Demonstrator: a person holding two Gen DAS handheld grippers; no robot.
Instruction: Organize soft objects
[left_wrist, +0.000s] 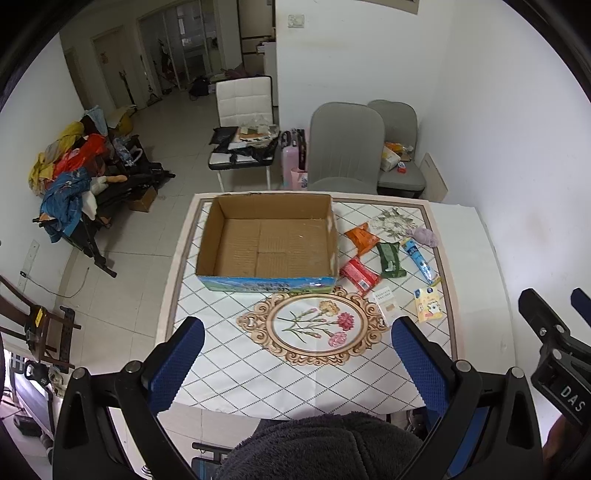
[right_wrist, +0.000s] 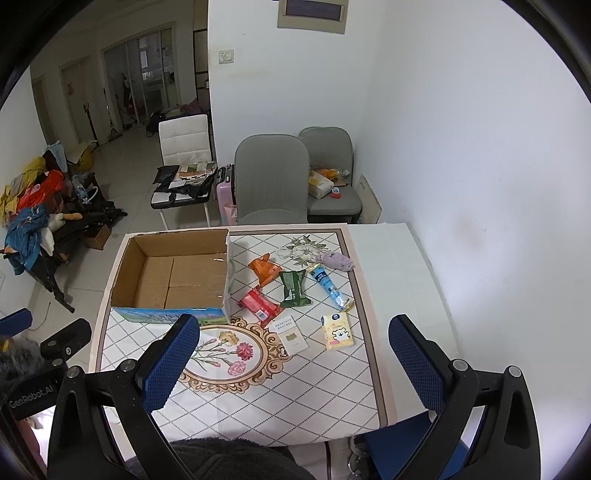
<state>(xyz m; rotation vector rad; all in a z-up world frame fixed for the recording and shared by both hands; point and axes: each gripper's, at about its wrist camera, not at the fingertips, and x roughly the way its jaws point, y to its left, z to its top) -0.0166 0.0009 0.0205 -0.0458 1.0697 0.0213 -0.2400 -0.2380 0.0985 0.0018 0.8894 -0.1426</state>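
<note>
No packet has yet been lifted: both the left hand-held gripper (left_wrist: 295, 354) and the right hand-held gripper (right_wrist: 293, 349) are held wide open and empty; the red packet (right_wrist: 258, 305) beside the cardboard box (right_wrist: 125, 273) should probably be reached first

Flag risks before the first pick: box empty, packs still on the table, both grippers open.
1. The white flat pack lies flush on the table; fingers may slide over it.
2. The red pack sits right by the cardboard box wall, so a finger could bump the box.
3. The lilac soft item may sag or slip.
</note>
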